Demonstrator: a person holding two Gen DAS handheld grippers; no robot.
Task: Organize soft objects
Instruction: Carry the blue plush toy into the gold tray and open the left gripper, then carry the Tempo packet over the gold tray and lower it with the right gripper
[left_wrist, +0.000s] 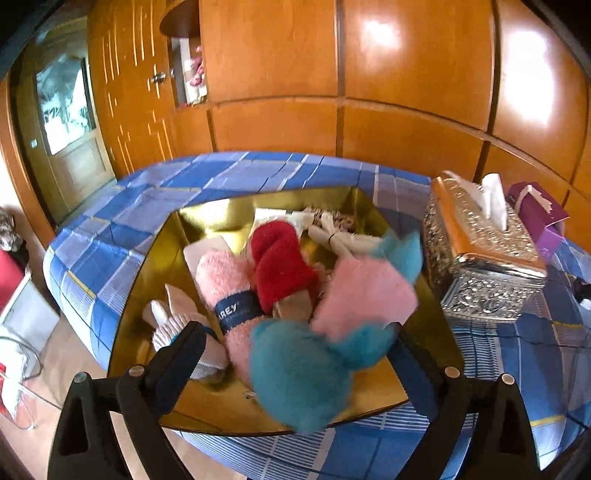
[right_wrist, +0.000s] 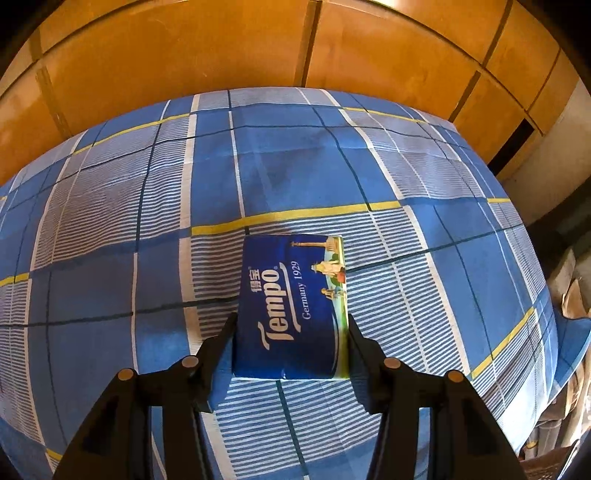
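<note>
In the left wrist view, a gold box (left_wrist: 147, 266) on the blue plaid bed holds soft items: a pink fuzzy sock roll (left_wrist: 225, 284), a red sock (left_wrist: 280, 269), white socks (left_wrist: 173, 321) and white cloth (left_wrist: 343, 236). My left gripper (left_wrist: 295, 332) is wide open above the box. A blurred pink and teal fuzzy sock (left_wrist: 332, 325) lies between its fingers, not gripped. In the right wrist view, my right gripper (right_wrist: 291, 325) is shut on a blue Tempo tissue pack (right_wrist: 291, 306) just over the bedspread.
A silver ornate tissue box (left_wrist: 484, 258) stands right of the gold box, with a purple box (left_wrist: 539, 210) behind it. Orange wooden wardrobe doors (left_wrist: 406, 74) rise behind the bed. The bed's left edge drops to the floor (left_wrist: 55, 354). Blue plaid bedspread (right_wrist: 110, 221) surrounds the tissue pack.
</note>
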